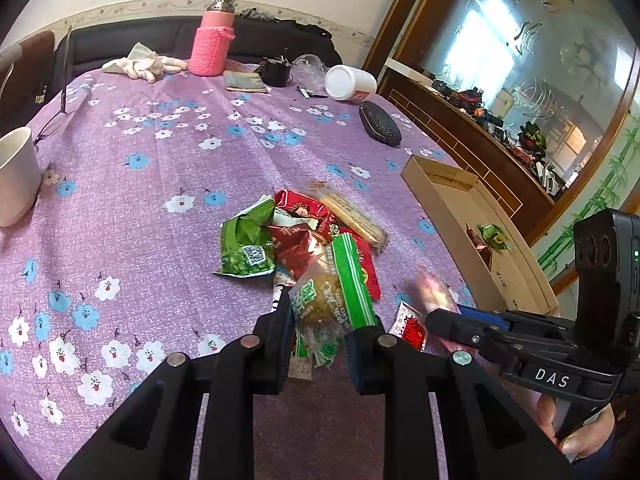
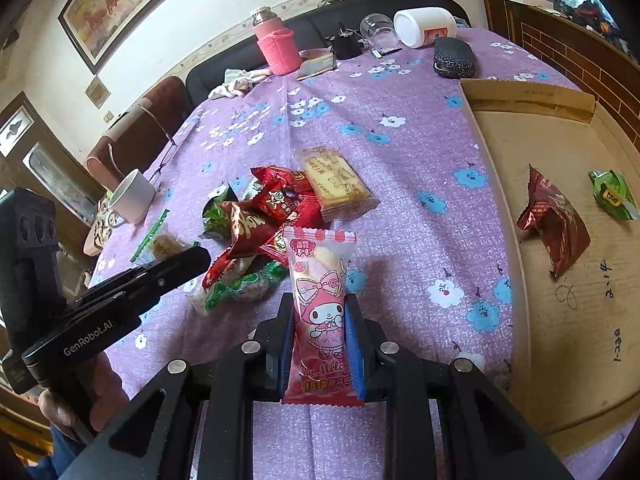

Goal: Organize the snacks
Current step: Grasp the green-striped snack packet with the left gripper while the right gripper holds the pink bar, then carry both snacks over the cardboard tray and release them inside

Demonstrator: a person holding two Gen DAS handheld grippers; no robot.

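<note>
My left gripper (image 1: 324, 316) is shut on a clear snack packet with a green stripe (image 1: 332, 292), lifted just above the purple flowered tablecloth. My right gripper (image 2: 319, 304) is shut on a pink cartoon-printed packet (image 2: 320, 280), held upright. A pile of red and green snack packets (image 1: 296, 232) (image 2: 272, 208) lies mid-table, with a biscuit pack (image 2: 336, 184) at its far edge. To the right lies a shallow cardboard box (image 2: 560, 140) (image 1: 440, 196) holding a brown-red packet (image 2: 554, 220) and a green packet (image 2: 614, 196). Each gripper shows in the other's view: the right (image 1: 440, 316), the left (image 2: 192, 258).
A white mug (image 1: 16, 176) (image 2: 134, 196) stands at the table's left edge beside glasses (image 1: 52, 124). At the far end are a pink bottle (image 1: 210, 44), a cloth (image 1: 144, 64), a white jar on its side (image 1: 350, 82) and a black case (image 1: 380, 124). A hand (image 2: 80, 400) grips the left handle.
</note>
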